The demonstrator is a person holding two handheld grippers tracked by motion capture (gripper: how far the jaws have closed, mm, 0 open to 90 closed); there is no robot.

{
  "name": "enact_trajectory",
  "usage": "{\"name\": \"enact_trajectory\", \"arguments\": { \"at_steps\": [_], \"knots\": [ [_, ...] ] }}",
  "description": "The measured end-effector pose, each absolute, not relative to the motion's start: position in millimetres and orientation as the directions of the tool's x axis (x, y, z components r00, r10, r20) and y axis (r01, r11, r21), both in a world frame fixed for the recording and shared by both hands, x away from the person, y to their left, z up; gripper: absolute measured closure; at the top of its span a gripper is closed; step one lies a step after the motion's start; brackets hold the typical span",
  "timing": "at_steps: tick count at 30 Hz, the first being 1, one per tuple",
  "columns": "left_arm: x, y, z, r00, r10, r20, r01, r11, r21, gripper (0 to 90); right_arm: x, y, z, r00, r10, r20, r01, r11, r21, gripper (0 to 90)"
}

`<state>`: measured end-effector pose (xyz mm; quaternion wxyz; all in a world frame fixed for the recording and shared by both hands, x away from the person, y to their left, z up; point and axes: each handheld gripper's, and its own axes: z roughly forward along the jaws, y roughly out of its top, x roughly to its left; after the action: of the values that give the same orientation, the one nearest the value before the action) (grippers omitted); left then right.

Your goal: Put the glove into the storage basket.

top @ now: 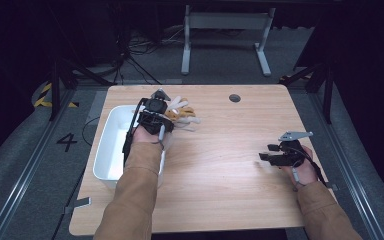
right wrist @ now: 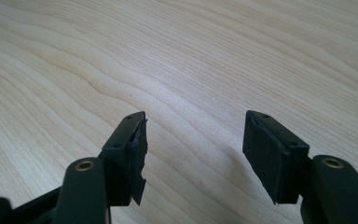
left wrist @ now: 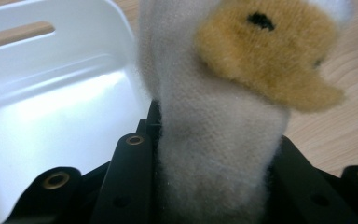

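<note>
Currently the left gripper (left wrist: 214,154) has its jaws clamped on a fuzzy white-and-tan sock (left wrist: 223,93); the cream knit is pinched between the two black jaws and the tan patch with a dark mark sits above them, toward the far side. In the high view the left gripper (top: 166,111) is over the right edge of the white bin (top: 111,145), with the sock (top: 182,114) sticking out to its right over the wooden table (top: 220,165). The bin's inside wall and handle slot (left wrist: 18,35) sit just left of the sock.

The right gripper (right wrist: 193,140) has jaws apart with nothing between them, bare wood below. It sits near the table's right edge (top: 270,151), well apart from sock and bin.
</note>
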<state>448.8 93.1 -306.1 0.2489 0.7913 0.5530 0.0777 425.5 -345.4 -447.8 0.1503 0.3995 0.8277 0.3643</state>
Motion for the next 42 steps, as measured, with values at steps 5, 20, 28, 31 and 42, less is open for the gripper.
{"name": "enact_trajectory", "arguments": {
  "at_steps": [5, 20, 28, 31, 42],
  "knots": [
    [455.9, 101.5, -308.7, 0.341, 0.925, -0.17, 0.86, -0.233, 0.454, 69.9, 423.5, -345.4, -443.8, -0.643, 0.765, 0.026, 0.525, 0.416, 0.742, 40.4],
    [465.5, 124.3, -305.2, 0.211, 0.947, -0.241, 0.908, -0.099, 0.407, 69.9, 421.6, -345.2, -441.1, -0.644, 0.765, 0.009, 0.506, 0.418, 0.754, 40.9],
    [463.0, 133.8, -298.8, 0.125, 0.972, -0.199, 0.901, -0.028, 0.432, 69.8, 422.3, -345.3, -442.4, -0.644, 0.765, 0.006, 0.508, 0.422, 0.75, 40.9],
    [460.5, 140.3, -298.3, 0.101, 0.978, -0.183, 0.906, -0.014, 0.423, 69.8, 422.3, -345.1, -442.4, -0.644, 0.765, 0.004, 0.508, 0.424, 0.75, 40.9],
    [463.4, 149.1, -299.3, -0.023, 0.976, -0.217, 0.936, 0.098, 0.337, 69.8, 422.4, -345.6, -442.7, -0.645, 0.764, 0.008, 0.509, 0.421, 0.751, 40.9]
  ]
}}
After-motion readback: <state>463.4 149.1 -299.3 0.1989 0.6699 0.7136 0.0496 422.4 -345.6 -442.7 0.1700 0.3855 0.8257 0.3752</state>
